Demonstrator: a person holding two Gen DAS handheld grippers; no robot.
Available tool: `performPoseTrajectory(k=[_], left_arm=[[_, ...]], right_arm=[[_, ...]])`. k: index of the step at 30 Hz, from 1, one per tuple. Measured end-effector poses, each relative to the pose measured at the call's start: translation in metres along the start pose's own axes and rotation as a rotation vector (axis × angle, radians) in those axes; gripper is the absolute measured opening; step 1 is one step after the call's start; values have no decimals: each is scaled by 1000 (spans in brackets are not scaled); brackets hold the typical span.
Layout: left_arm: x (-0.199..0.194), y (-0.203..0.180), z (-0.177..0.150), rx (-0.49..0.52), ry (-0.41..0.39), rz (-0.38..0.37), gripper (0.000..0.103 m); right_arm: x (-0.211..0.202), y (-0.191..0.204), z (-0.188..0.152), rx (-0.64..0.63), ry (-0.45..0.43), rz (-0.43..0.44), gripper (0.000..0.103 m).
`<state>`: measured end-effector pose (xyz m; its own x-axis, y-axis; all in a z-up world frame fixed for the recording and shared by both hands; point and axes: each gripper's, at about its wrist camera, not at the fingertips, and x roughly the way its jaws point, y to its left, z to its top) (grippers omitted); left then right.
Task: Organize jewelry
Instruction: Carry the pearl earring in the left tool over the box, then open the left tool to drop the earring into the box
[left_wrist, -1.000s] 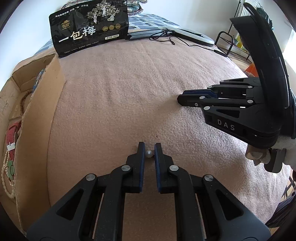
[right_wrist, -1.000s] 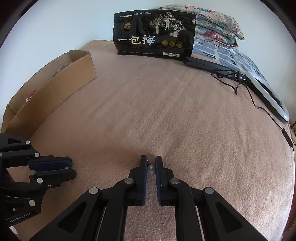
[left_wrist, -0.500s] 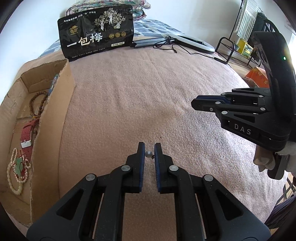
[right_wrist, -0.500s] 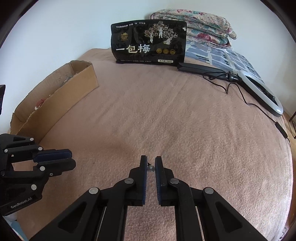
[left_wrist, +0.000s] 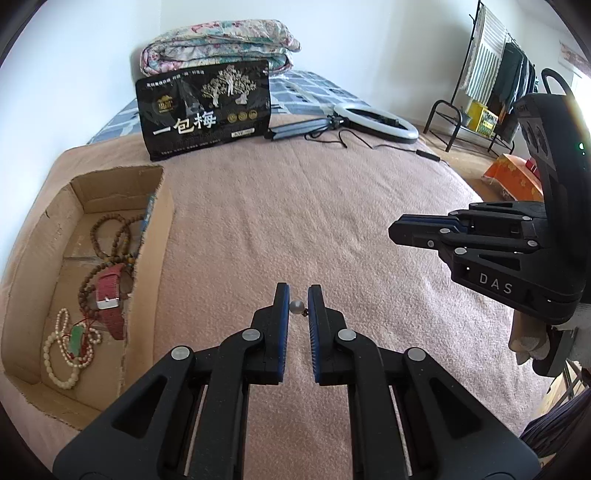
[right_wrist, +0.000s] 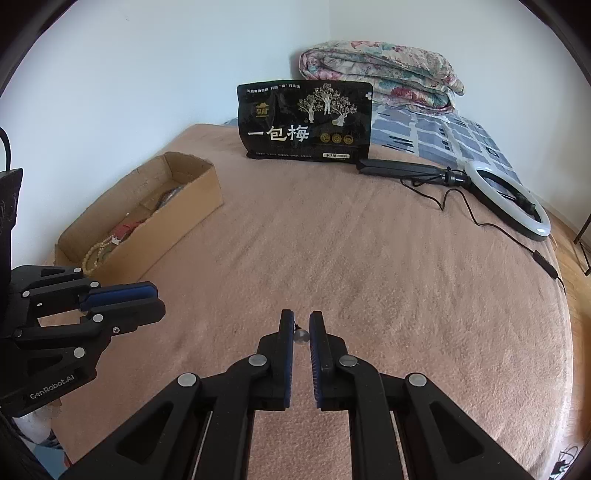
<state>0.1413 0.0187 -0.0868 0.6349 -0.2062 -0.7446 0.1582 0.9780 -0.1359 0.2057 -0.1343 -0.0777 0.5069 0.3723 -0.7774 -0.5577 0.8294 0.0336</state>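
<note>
Right gripper pinching pearl bead — above pink blanket

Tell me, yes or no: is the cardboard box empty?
No, the left wrist view shows the cardboard box holding bead strings, a red strap and a pearl strand.

Box's jewelry half hidden by wall

Each view looks forward along its own gripper, held low and close over the pink plush bed cover. The left wrist view has the open cardboard box to its left and the right gripper to its right. The right wrist view sees the left gripper at lower left. Both share the black snack bag ahead.
</note>
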Motion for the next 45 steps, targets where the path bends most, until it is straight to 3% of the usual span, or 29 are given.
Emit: performPoseTrajectory(k=[10,23,35,45], left_arm=[[-39,17,3,-7,-79,16,9],[-79,72,0,-93,-153,67,9],[-102,127,-11,-171,-182,141,9],[-104,149,-16,-195,-175,178,9]], right_arm=[[-21,30,21,-28,-42,14,6],[-25,84,51,-81,-80,53,6],[-16,131,77,-117,-105,110,6],[7,160,98,-125,-101,141,6]])
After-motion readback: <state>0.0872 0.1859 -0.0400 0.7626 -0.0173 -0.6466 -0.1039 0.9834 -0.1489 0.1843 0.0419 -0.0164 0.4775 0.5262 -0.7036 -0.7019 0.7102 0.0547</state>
